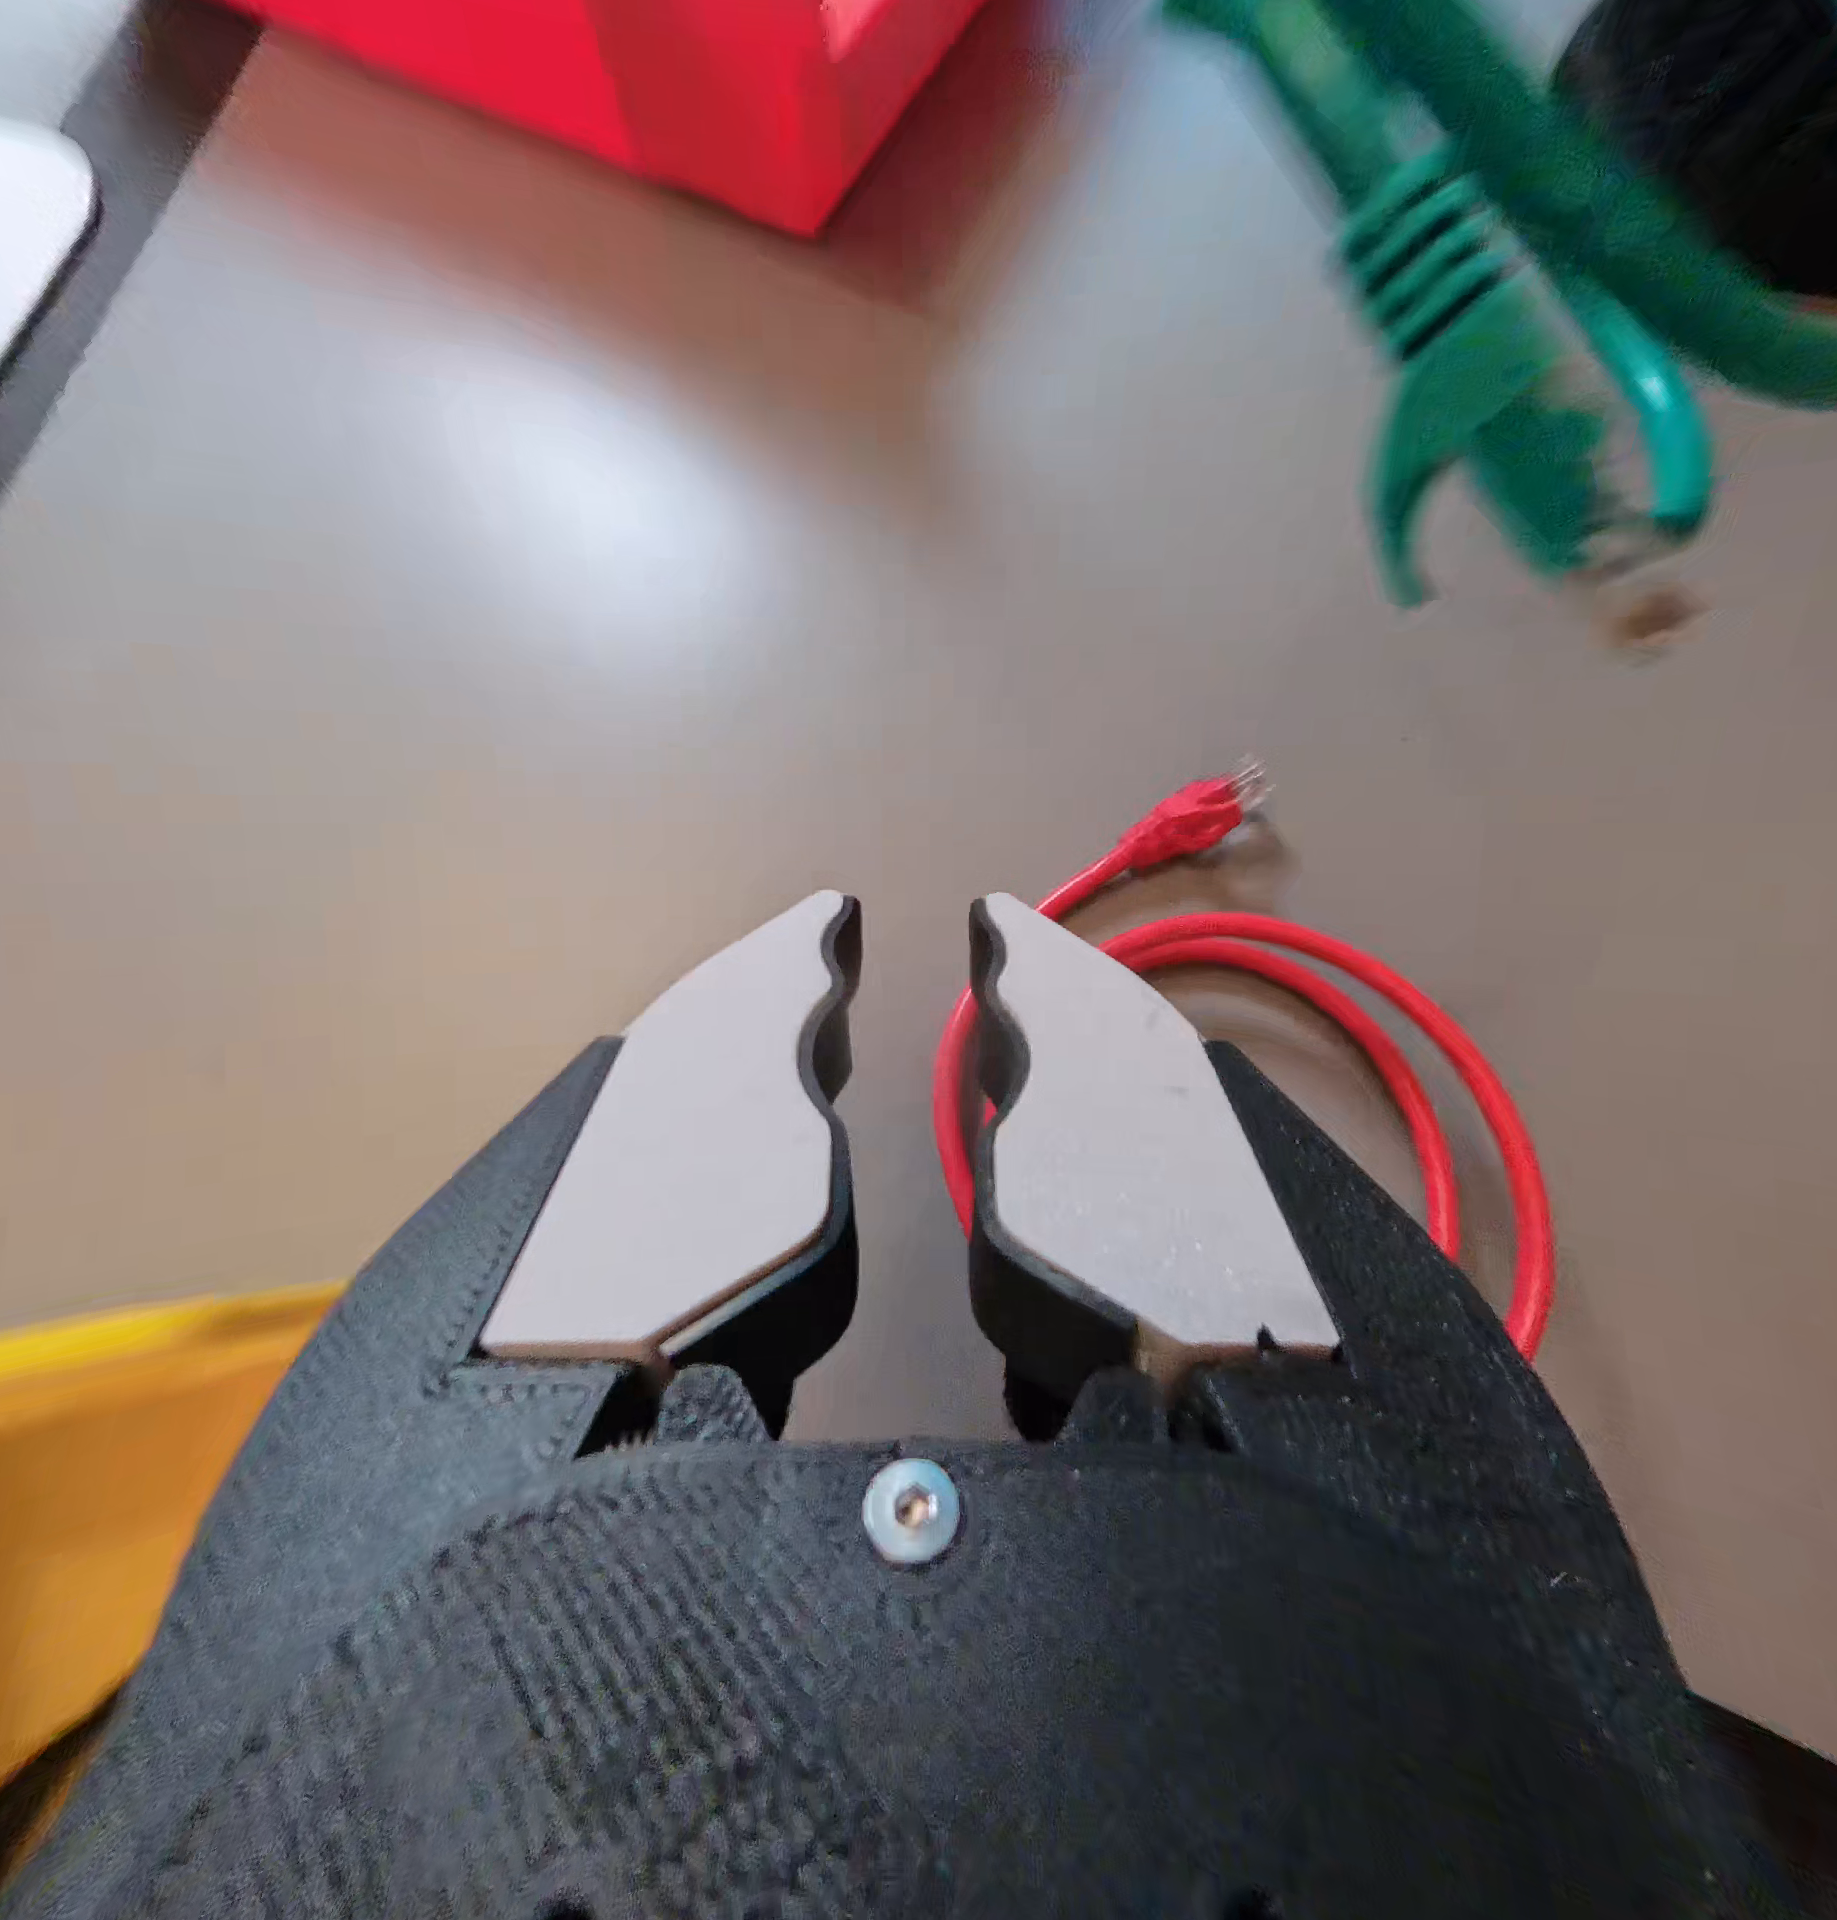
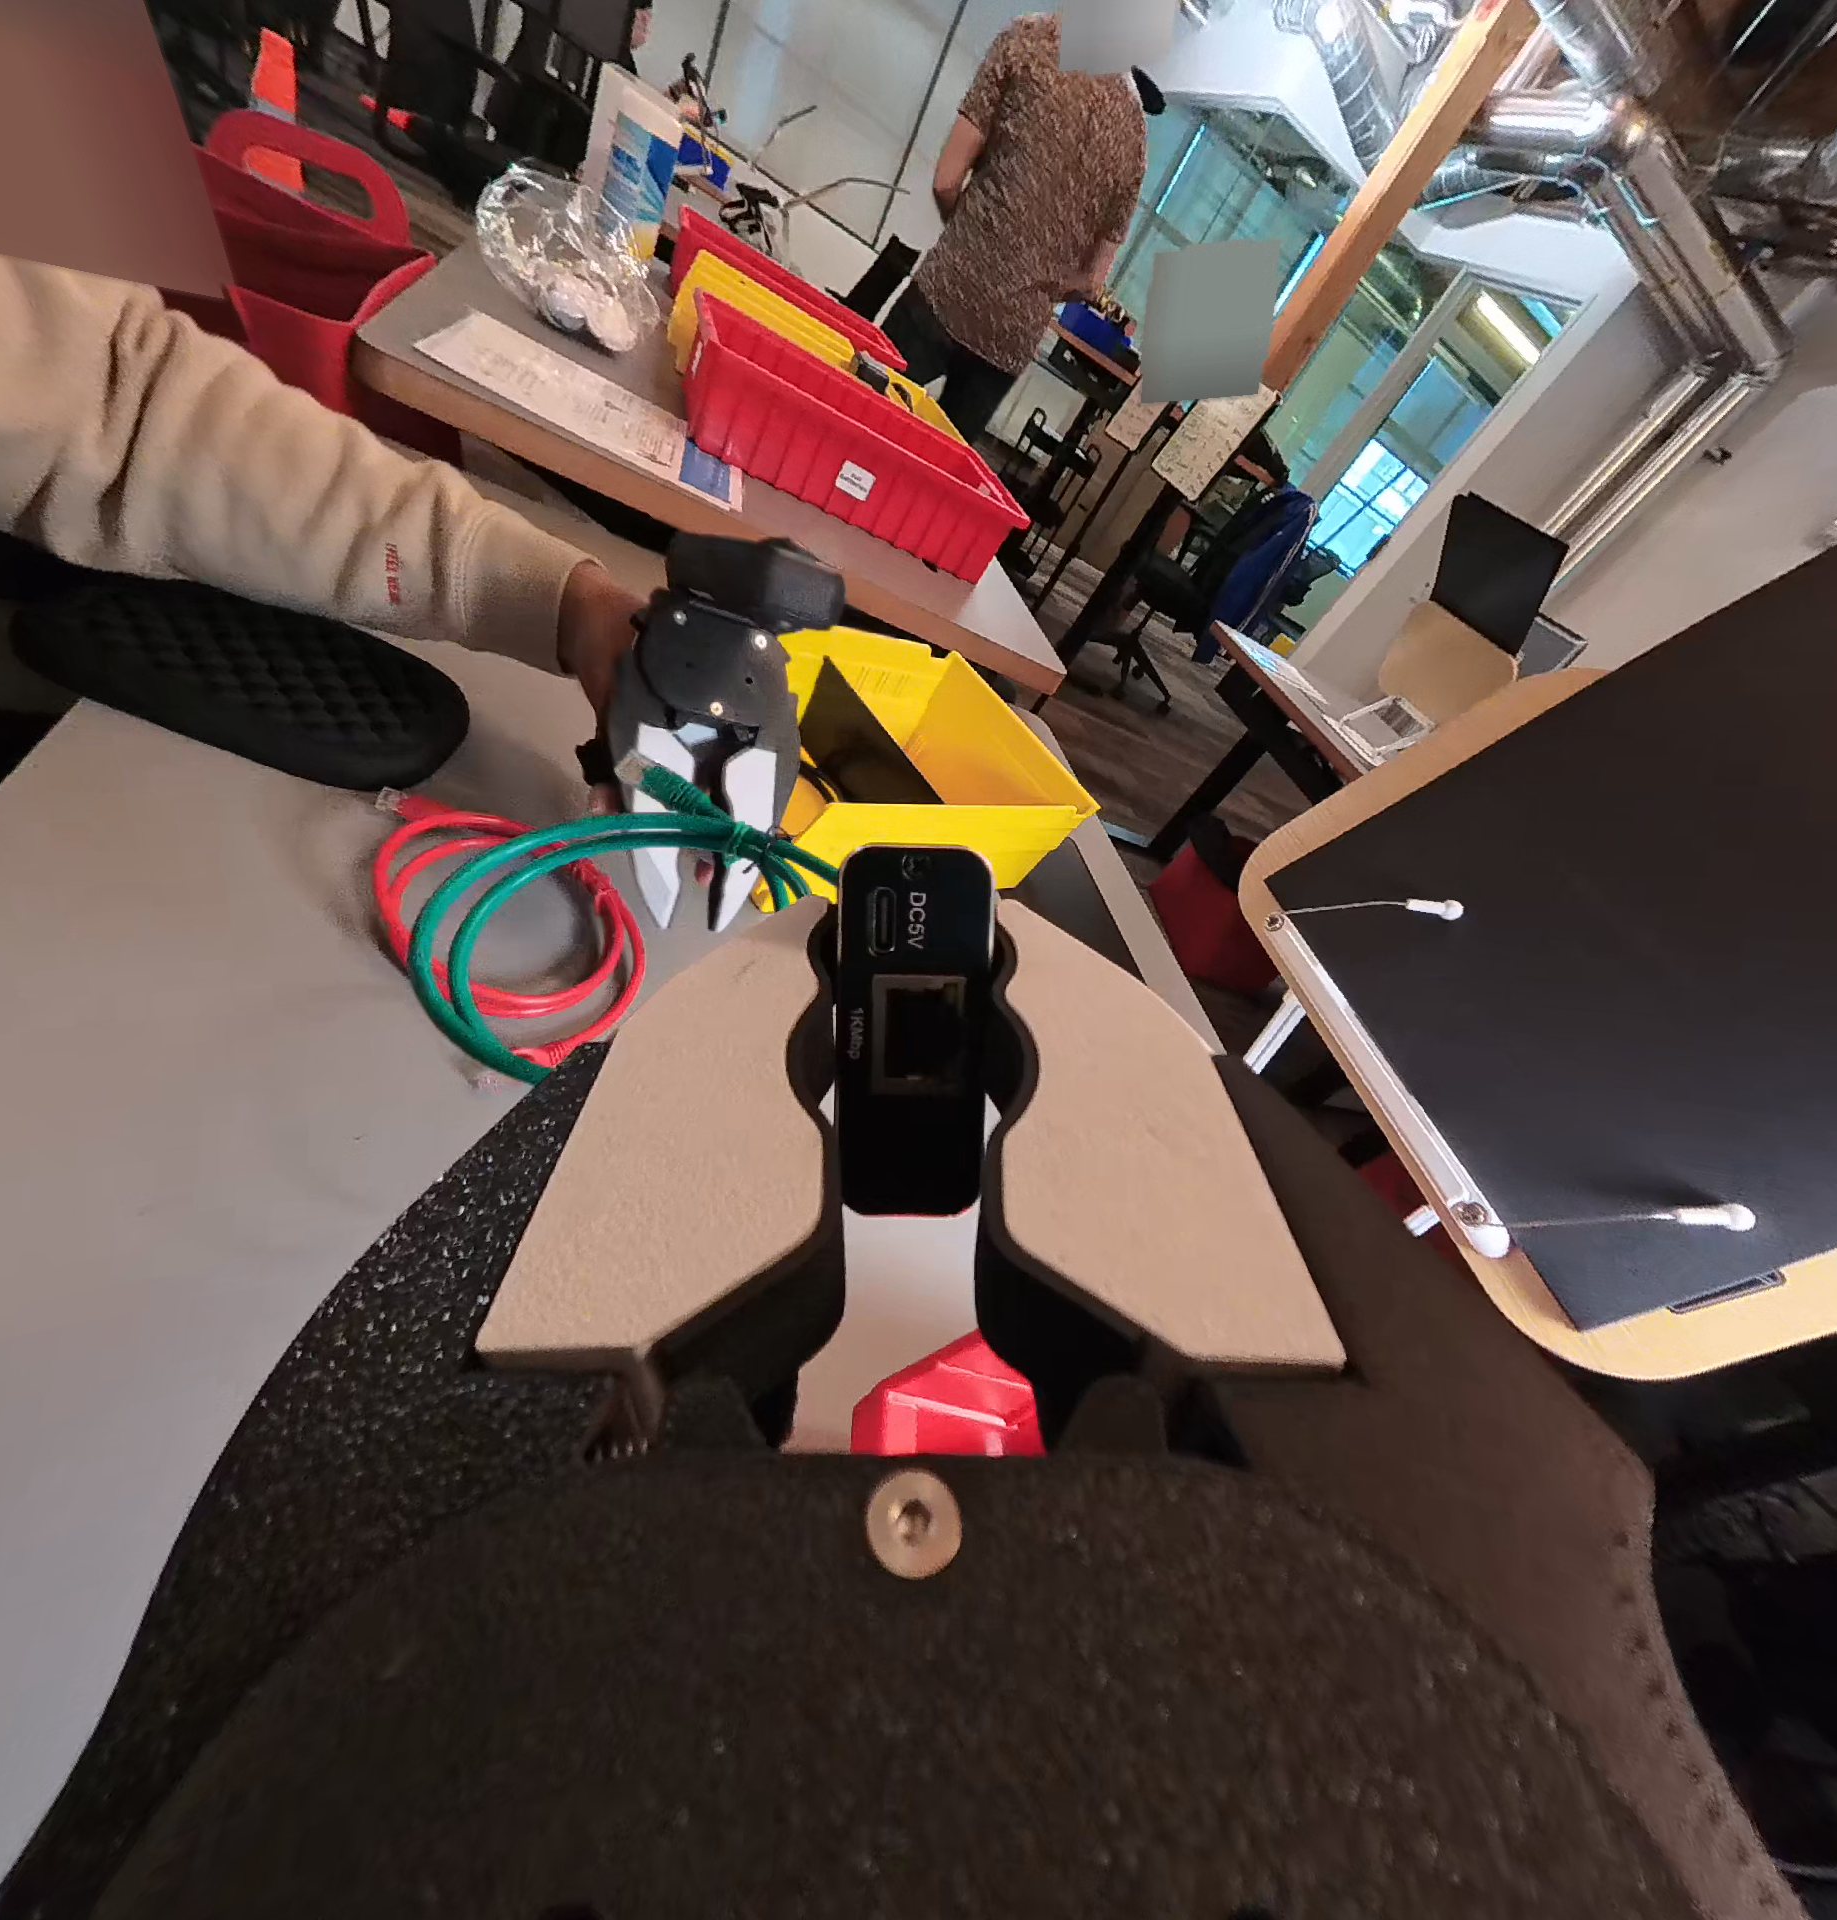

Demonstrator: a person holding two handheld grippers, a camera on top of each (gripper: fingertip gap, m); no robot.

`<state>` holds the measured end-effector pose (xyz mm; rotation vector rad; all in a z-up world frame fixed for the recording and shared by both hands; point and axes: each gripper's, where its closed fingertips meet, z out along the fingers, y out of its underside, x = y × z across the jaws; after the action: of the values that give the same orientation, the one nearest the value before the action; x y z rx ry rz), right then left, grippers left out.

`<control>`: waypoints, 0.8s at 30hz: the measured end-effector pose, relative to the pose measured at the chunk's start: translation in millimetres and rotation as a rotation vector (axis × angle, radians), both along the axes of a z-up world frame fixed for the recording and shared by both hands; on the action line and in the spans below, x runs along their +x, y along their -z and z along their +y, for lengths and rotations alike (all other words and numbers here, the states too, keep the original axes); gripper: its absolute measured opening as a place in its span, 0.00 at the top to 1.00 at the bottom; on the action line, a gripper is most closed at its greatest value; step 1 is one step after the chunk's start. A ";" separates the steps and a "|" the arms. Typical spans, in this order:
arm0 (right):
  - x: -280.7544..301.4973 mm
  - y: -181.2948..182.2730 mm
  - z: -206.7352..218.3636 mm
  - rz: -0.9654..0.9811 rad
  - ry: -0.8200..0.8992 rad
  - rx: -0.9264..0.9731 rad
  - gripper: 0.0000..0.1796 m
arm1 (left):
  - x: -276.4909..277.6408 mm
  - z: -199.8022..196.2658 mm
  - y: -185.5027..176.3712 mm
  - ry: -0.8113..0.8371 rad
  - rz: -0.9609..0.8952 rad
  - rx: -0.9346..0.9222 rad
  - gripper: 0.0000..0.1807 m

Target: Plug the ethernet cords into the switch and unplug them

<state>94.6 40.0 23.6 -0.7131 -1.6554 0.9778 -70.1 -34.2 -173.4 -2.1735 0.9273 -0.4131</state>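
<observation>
Left gripper (image 1: 914, 914) fingers slightly apart; right gripper (image 2: 914, 935) clamped.

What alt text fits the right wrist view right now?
The right tool is clamped on the black switch, its empty ethernet port facing the camera. Beyond it, the left tool hangs open over coiled red cord and green cord on the grey table.

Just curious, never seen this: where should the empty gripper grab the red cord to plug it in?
Probably the red cord's boot just behind its plug tip, from above, straddling it. That end lies flat on the table, clear of its coil, ahead of the open left gripper.
</observation>
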 end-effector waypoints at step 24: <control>40.3 -24.6 20.8 0.131 0.018 -0.076 0.86 | 64.0 -10.1 54.5 0.421 0.323 0.120 0.85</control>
<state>134.8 60.8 48.2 -0.6988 -1.5024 1.0569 -6.1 -44.3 -227.9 -1.9622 1.5591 -0.1963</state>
